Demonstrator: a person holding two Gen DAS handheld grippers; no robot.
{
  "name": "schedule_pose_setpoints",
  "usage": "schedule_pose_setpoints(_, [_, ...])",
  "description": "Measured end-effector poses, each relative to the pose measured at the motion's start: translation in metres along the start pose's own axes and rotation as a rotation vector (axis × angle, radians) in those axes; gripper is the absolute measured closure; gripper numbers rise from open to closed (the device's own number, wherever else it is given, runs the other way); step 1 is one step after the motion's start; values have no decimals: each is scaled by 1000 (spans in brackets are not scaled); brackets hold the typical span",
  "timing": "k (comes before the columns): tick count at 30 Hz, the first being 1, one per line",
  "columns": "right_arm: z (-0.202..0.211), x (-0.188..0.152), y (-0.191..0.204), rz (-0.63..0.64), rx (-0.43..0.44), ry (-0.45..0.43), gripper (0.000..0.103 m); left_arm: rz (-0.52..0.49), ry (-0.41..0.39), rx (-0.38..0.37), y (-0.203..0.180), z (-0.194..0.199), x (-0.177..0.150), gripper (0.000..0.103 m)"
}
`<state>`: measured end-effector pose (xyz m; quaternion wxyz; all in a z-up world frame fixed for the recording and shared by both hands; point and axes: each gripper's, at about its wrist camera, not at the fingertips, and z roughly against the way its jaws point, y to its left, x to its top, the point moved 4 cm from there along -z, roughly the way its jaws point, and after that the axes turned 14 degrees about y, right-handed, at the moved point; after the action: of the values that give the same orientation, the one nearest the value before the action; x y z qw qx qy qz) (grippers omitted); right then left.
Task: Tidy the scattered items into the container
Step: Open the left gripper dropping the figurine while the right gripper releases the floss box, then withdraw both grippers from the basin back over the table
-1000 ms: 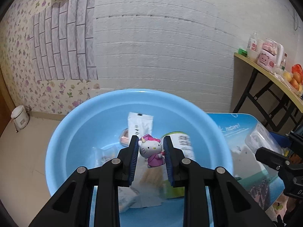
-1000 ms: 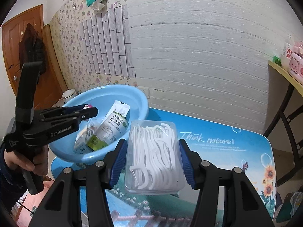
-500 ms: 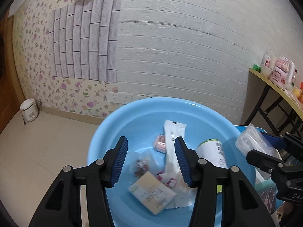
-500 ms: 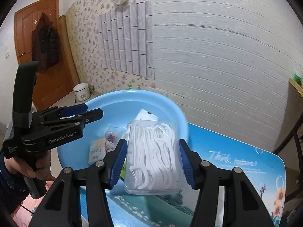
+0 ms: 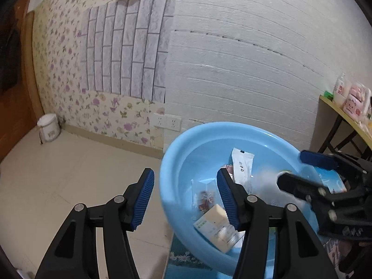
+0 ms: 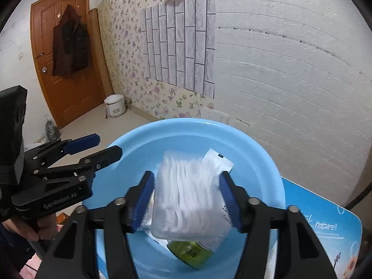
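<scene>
The light blue basin (image 5: 176,162) (image 6: 186,130) stands on the table and holds a white sachet (image 5: 241,165), a cream box (image 5: 216,225), a small clear packet (image 5: 204,195) and a green-labelled bottle (image 6: 193,253). My left gripper (image 5: 186,200) is open and empty, straddling the basin's left rim. My right gripper (image 6: 186,200) is over the basin with a clear box of white floss picks (image 6: 186,195) between its pads; the box is blurred with motion. The right gripper also shows in the left wrist view (image 5: 309,169).
The table has a blue picture cover (image 6: 325,227) right of the basin. A white wall is just behind. A small white bin (image 5: 48,130) stands on the tiled floor at left. A side table with bottles (image 5: 348,97) is at far right. A brown door (image 6: 65,53) is far left.
My left gripper let the Hello Kitty figure go into the basin, opened wide and drew back to the left. My right gripper carried the floss box from the table to above the basin.
</scene>
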<state>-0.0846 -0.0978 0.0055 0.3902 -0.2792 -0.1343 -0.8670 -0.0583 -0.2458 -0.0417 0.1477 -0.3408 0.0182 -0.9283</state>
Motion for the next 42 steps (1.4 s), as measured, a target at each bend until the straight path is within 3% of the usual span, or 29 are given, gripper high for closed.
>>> schedule_pose_setpoints(1, [3,-3,0,3,-6,-9,17,1,1,1,1,0,-1,49])
schedule_pose_setpoints(2, [5,-4,1,3,-6,-15,16,2,1,2,2,0,-2,49])
schedule_pose_setpoints(17, [4,-13,-10,-52,-27,24,16,-24,12,-21,-13,6,-7,48])
schedule_pose_setpoints(30, [20,-20,-27,-162,-81,60,16,-57,8,-16,-33,17,-2,22])
schedule_pose_setpoints(42, [48,-34,-53,-229,-112,47,14,-95,10,-32,-68,32,1,6])
